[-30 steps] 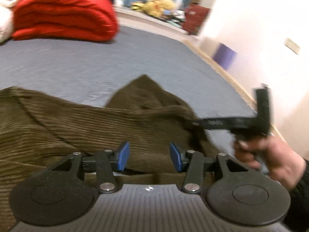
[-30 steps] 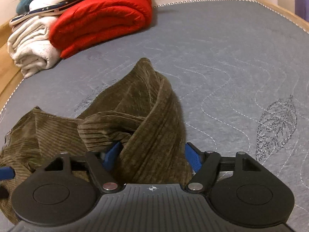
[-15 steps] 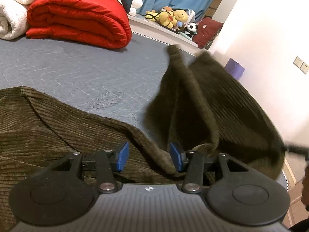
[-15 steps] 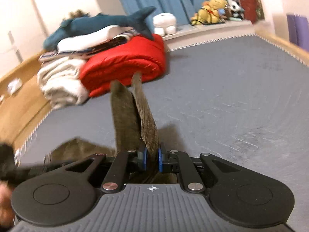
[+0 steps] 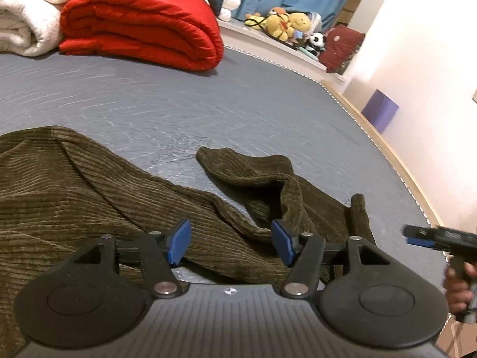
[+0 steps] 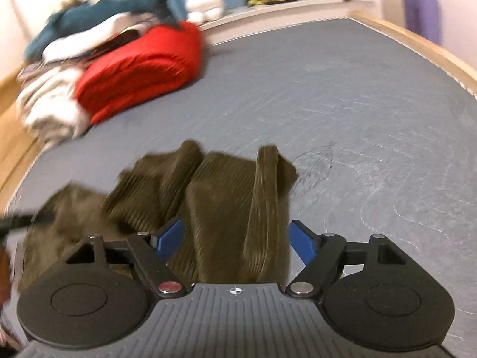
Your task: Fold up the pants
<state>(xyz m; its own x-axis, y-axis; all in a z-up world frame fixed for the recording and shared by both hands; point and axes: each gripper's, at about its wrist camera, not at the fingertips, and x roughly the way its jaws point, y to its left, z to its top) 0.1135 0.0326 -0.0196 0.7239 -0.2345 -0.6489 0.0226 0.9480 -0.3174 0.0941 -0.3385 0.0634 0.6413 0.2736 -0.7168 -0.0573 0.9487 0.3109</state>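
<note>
The olive corduroy pants (image 5: 89, 197) lie rumpled on the grey mattress (image 5: 208, 104), near the red quilt (image 5: 143, 24), with no tidy fold yet, while the left gripper (image 5: 231, 243) and right gripper (image 6: 237, 240) both gape wide, holding nothing.

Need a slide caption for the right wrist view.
Open right gripper over crumpled olive corduroy pants on grey mattress.

Pants (image 5: 89, 197) lie on the mattress (image 5: 238, 113), with the folded quilt (image 5: 143, 24) well behind.
</note>
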